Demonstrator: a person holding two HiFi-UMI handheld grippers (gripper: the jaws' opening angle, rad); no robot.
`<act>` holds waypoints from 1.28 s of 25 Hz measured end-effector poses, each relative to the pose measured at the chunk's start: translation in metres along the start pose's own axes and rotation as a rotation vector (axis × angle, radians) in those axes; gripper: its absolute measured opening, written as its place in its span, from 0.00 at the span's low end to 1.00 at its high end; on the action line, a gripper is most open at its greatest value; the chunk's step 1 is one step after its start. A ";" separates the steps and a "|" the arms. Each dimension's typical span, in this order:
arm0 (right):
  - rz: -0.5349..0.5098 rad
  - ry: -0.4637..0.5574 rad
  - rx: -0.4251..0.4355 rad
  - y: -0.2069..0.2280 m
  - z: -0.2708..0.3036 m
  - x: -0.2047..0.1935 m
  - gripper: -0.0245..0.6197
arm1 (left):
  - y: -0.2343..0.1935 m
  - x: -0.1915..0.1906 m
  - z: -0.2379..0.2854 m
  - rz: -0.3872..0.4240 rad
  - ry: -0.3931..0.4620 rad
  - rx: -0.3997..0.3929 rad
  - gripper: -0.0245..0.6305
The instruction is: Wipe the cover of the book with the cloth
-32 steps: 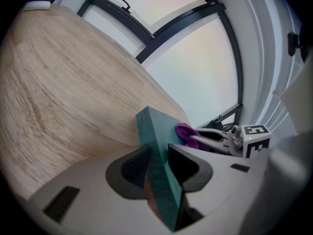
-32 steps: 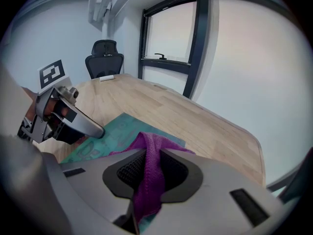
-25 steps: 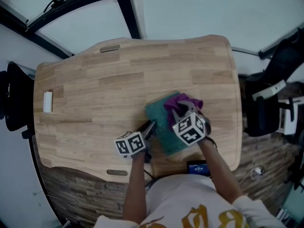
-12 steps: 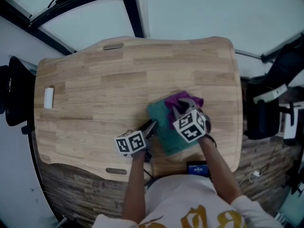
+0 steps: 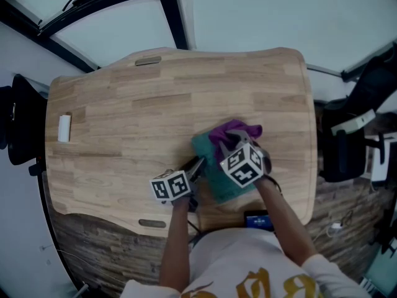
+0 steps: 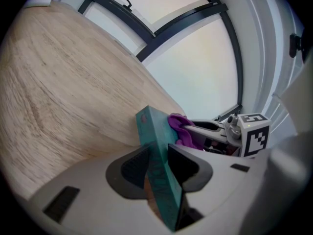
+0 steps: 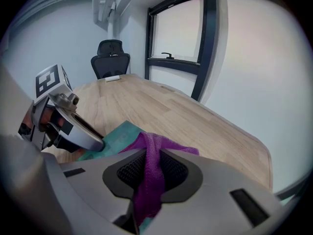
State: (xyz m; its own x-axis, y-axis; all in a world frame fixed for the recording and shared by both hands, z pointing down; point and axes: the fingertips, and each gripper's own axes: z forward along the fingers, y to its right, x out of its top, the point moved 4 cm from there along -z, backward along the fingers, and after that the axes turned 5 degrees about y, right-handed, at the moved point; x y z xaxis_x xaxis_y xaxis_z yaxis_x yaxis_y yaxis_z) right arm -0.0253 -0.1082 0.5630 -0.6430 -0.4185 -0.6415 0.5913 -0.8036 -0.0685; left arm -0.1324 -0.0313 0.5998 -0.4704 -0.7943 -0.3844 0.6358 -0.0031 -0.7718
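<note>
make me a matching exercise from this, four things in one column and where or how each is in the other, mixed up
Column 1
1. book
2. cloth
3. left gripper
4. small white object

Column 2
A. purple, pinched in the jaws of the right gripper
B. near the left edge of the table, far from both grippers
C. teal, lying on the table under the cloth
D. jaws closed on the book's edge

Pairs: 1-C, 2-A, 3-D, 4-B
</note>
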 end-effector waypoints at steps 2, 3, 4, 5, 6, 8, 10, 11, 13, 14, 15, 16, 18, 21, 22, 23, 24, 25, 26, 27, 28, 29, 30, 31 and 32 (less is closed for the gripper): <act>-0.006 0.005 0.013 -0.005 0.002 0.002 0.14 | 0.000 -0.001 0.000 0.001 0.002 0.000 0.23; -0.012 0.007 0.019 -0.007 0.003 0.003 0.14 | -0.001 -0.001 0.000 0.002 0.002 0.001 0.23; -0.019 0.008 0.025 -0.009 0.004 0.004 0.14 | -0.001 0.000 0.000 0.003 0.003 0.003 0.23; -0.027 0.009 0.032 -0.012 0.005 0.006 0.14 | 0.000 0.000 0.000 0.004 0.002 0.002 0.23; -0.034 0.009 0.040 -0.015 0.006 0.007 0.14 | 0.001 0.001 0.000 0.005 0.002 0.000 0.23; -0.047 0.009 0.058 -0.022 0.007 0.010 0.14 | 0.001 0.000 0.000 0.004 0.001 0.001 0.23; -0.059 0.011 0.081 -0.030 0.008 0.012 0.14 | -0.001 0.000 0.000 0.003 0.002 0.003 0.23; -0.066 0.014 0.096 -0.034 0.009 0.014 0.14 | -0.001 0.000 0.000 0.003 0.003 0.002 0.23; -0.077 0.023 0.125 -0.041 0.010 0.016 0.14 | -0.001 0.001 0.000 0.004 0.002 0.003 0.23; -0.083 0.027 0.134 -0.043 0.011 0.017 0.14 | -0.001 0.001 0.000 0.005 0.002 0.004 0.23; -0.089 0.030 0.140 -0.045 0.011 0.017 0.14 | 0.000 0.001 0.000 0.007 0.002 0.003 0.23; -0.093 0.033 0.142 -0.046 0.011 0.018 0.14 | 0.001 0.002 0.000 0.009 0.003 0.001 0.23; -0.092 0.036 0.141 -0.046 0.012 0.018 0.14 | 0.001 0.003 0.000 0.009 0.004 0.000 0.23; -0.081 0.043 0.140 -0.045 0.012 0.017 0.14 | 0.000 0.002 0.000 0.008 0.005 0.000 0.23; -0.080 0.043 0.140 -0.045 0.012 0.017 0.14 | 0.001 0.003 0.000 0.011 0.007 -0.001 0.23; -0.081 0.043 0.139 -0.045 0.011 0.016 0.14 | 0.000 0.002 0.000 0.013 0.008 0.002 0.23; -0.083 0.042 0.139 -0.046 0.010 0.016 0.14 | -0.002 0.001 0.000 0.015 0.008 0.008 0.23; -0.085 0.042 0.139 -0.046 0.009 0.015 0.14 | -0.003 0.001 0.000 0.018 0.008 0.014 0.23; -0.085 0.042 0.141 -0.047 0.009 0.014 0.14 | -0.004 0.000 0.000 0.021 0.009 0.017 0.23; -0.084 0.042 0.142 -0.047 0.008 0.012 0.14 | -0.004 0.000 0.000 0.024 0.010 0.021 0.23; -0.083 0.041 0.143 -0.048 0.007 0.011 0.14 | -0.004 0.000 0.000 0.025 0.010 0.024 0.23; -0.081 0.038 0.143 -0.049 0.005 0.009 0.14 | -0.004 0.000 0.001 0.026 0.010 0.025 0.23; -0.079 0.036 0.142 -0.050 0.003 0.007 0.14 | -0.002 0.001 0.001 0.028 0.013 0.021 0.23; -0.077 0.035 0.141 -0.051 0.001 0.006 0.14 | 0.001 0.002 0.001 0.032 0.017 0.014 0.23; -0.076 0.034 0.140 -0.052 -0.001 0.005 0.14 | 0.004 0.003 0.001 0.037 0.021 0.011 0.23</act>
State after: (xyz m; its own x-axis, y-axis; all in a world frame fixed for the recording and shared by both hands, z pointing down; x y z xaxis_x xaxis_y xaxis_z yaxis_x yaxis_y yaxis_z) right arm -0.0587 -0.0683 0.5630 -0.6649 -0.3416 -0.6642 0.4664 -0.8845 -0.0119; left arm -0.1308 -0.0345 0.5962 -0.4595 -0.7810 -0.4230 0.6593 0.0191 -0.7516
